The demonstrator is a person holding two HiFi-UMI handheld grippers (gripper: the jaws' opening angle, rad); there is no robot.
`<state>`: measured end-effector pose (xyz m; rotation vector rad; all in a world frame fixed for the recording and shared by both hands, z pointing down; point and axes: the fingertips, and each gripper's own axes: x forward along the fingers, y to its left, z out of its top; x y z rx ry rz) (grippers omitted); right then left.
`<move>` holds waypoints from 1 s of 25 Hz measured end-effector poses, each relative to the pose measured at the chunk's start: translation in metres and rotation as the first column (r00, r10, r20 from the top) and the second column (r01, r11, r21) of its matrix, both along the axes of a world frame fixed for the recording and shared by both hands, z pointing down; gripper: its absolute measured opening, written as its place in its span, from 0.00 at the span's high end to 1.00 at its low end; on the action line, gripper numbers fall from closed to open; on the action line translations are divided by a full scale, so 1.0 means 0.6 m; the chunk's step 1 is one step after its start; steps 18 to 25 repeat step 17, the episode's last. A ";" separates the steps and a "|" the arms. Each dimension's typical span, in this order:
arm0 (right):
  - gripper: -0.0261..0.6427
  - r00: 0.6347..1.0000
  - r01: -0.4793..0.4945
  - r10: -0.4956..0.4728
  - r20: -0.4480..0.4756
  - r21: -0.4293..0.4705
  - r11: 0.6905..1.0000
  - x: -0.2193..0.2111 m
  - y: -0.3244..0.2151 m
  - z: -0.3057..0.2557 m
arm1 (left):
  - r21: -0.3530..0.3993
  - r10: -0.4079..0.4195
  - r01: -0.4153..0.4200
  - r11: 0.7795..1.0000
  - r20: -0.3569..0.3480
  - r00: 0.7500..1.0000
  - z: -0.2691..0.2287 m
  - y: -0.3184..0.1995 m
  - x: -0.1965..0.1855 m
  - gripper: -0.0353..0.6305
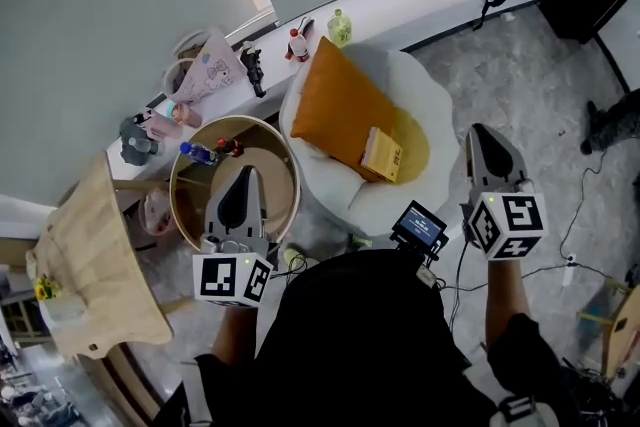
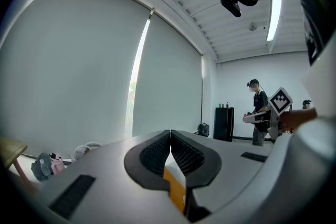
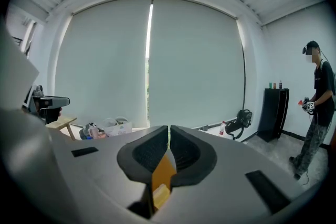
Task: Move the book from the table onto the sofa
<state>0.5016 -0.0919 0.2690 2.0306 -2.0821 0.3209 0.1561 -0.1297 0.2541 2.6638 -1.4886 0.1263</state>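
The yellow book (image 1: pixel 382 155) lies on the white round sofa (image 1: pixel 425 95), leaning against its orange cushion (image 1: pixel 338 105). My right gripper (image 1: pixel 481 133) hangs to the right of the sofa, apart from the book, shut with nothing in it. My left gripper (image 1: pixel 243 175) is over the round wooden table (image 1: pixel 188 207) to the left, also shut and empty. In the right gripper view the shut jaws (image 3: pixel 168 131) leave a slit below, where the cushion and a corner of the book (image 3: pixel 160 194) show. In the left gripper view, the jaws (image 2: pixel 170 136) meet at the tips.
A blue bottle (image 1: pixel 198 153) and small items stand at the round table's far edge. Bottles, a bag (image 1: pixel 212 70) and toys line the window sill. A light wooden table (image 1: pixel 95 255) is at left. A person (image 3: pixel 317 107) stands by a black cabinet (image 3: pixel 275 113). Cables cross the floor.
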 end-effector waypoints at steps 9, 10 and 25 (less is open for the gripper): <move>0.93 1.000 -0.011 0.012 -0.013 0.014 1.000 -0.017 0.004 -0.004 | 0.016 0.022 -0.022 1.000 -0.008 1.000 -0.008 -0.001 0.003 0.93; 0.93 1.000 -0.012 0.012 -0.016 0.013 1.000 -0.017 0.004 -0.005 | 0.017 0.025 -0.025 1.000 -0.010 1.000 -0.010 -0.003 0.005 0.93; 0.93 0.999 -0.014 0.015 -0.040 0.009 1.000 -0.023 0.011 -0.007 | 0.020 0.041 -0.041 0.999 -0.015 0.999 -0.015 -0.003 0.010 0.93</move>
